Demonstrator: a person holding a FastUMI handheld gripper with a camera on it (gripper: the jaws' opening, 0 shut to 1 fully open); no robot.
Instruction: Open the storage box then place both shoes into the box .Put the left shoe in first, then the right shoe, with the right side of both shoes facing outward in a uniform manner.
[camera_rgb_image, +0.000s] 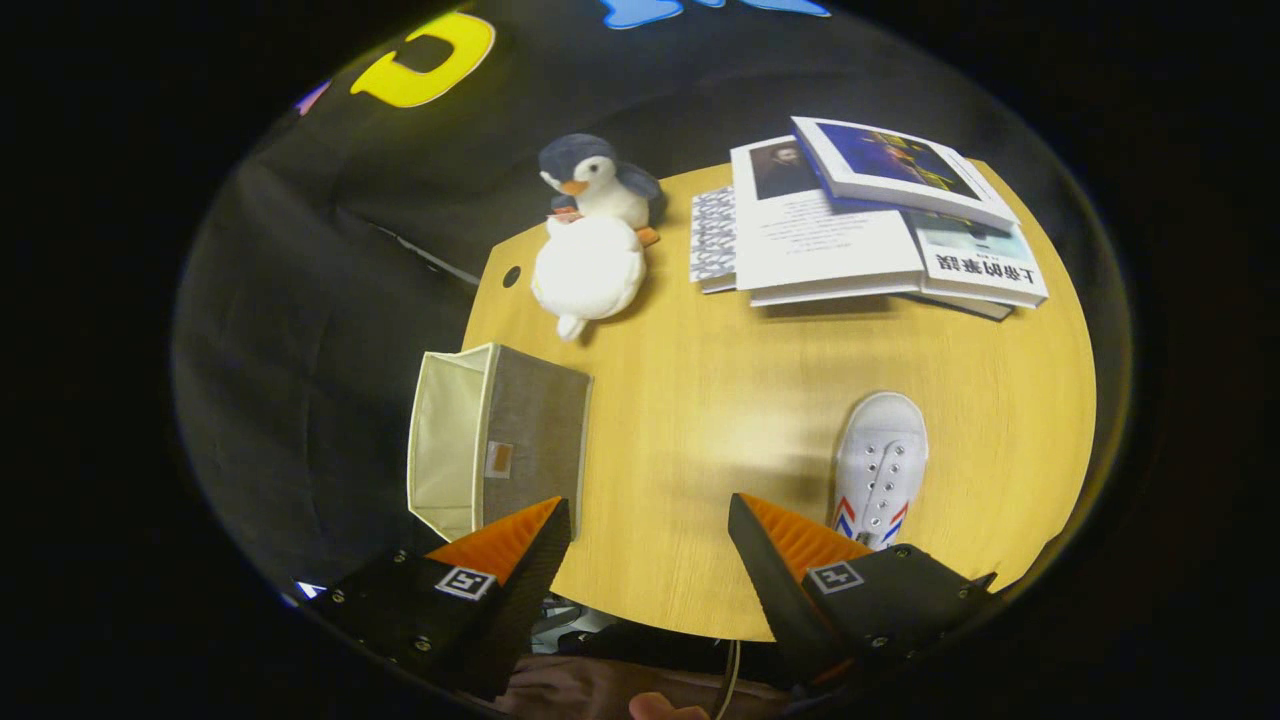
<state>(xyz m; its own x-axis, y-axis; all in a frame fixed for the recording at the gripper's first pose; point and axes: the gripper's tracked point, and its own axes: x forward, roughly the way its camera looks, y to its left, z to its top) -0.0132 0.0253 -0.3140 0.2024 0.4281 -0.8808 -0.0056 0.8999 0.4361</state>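
Just ahead of the left finger stands the storage box (497, 440) at the table's (720, 420) edge, its open mouth turned sideways. Beyond it sits a plush penguin (593, 235). The gripper (650, 535) hangs with fingers spread wide — nothing between them. A white shoe (882, 465) lies just ahead of the right finger; books (860, 225) are stacked far beyond.
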